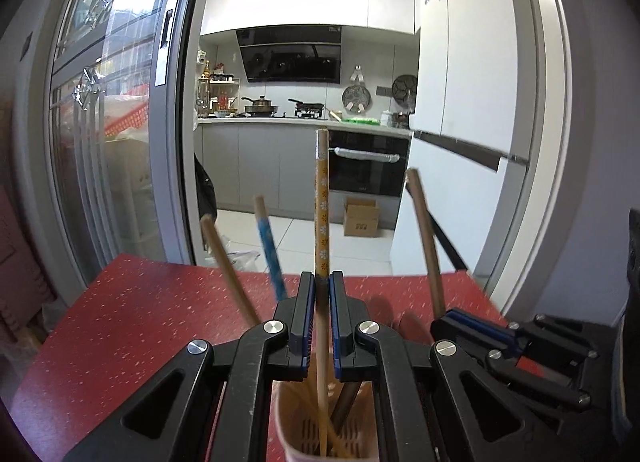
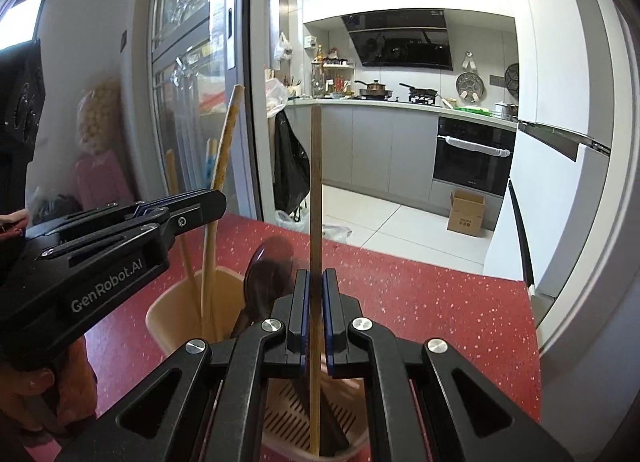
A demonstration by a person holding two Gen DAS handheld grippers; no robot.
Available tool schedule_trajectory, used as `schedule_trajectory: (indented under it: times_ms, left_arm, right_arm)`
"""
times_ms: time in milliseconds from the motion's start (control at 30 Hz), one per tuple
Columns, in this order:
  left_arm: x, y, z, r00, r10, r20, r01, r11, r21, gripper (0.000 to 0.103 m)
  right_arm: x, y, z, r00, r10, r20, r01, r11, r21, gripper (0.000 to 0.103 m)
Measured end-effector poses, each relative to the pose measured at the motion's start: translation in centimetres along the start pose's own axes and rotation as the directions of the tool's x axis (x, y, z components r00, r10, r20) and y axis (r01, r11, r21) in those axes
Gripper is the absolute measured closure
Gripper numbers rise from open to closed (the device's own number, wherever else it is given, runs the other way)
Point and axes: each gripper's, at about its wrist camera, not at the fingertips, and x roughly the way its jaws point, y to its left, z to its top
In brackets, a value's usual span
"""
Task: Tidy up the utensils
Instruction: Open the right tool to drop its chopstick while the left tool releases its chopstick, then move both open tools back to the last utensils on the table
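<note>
A beige utensil holder (image 2: 172, 314) with a slotted bottom stands on the red table (image 2: 440, 302); it also shows in the left wrist view (image 1: 292, 422). My left gripper (image 1: 322, 286) is shut on an upright yellow flower-patterned chopstick (image 1: 321, 197) whose lower end is inside the holder. My right gripper (image 2: 316, 282) is shut on a plain brown chopstick (image 2: 316, 181), also upright with its end in the holder. Other utensils lean in the holder: a blue-patterned stick (image 1: 270, 250), wooden sticks (image 1: 228, 270), and a dark spoon (image 2: 268, 274). The left gripper body (image 2: 120, 242) sits beside the holder.
The red speckled table (image 1: 120, 322) ends ahead at a kitchen doorway. A glass sliding door (image 1: 120, 121) is on the left, a white fridge (image 1: 472, 101) on the right. A cardboard box (image 2: 466, 213) sits on the kitchen floor.
</note>
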Motion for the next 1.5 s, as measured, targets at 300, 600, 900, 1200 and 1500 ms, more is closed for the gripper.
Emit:
schedule_trajectory:
  times_ms: [300,600,900,1200,1500]
  left_arm:
    - [-1.3,1.1,-0.8,0.997,0.002,-0.083,-0.002,1.000,0.001,0.067]
    - [-3.3,2.0,-1.9,0.989,0.008,-0.149,-0.011,1.000,-0.018,0.067]
    - [-6.5,2.3,-2.8,0.971,-0.004,-0.241,-0.003,1.000,-0.030,0.067]
    - [-10.9,1.1,-5.2,0.952,-0.003,-0.306,0.008,1.000,0.015,0.067]
    - [-14.9,0.2,-8.7,0.932,-0.007,-0.363,0.020,0.999,0.032,0.067]
  right_arm:
    - [0.1,-0.1,0.0,0.997,0.024,-0.075,-0.022,0.999,0.029,0.095]
    - [-0.9,0.0,0.0,0.992,0.028,-0.120,-0.021,0.998,0.060,0.079]
    - [-6.0,0.0,-0.5,0.988,0.048,-0.148,-0.025,0.989,0.149,0.061]
    - [-10.8,0.4,-4.0,0.969,0.093,-0.228,-0.028,0.961,0.274,0.053]
    - [-14.2,2.0,-7.8,0.947,0.108,-0.301,-0.009,0.950,0.313,0.047]
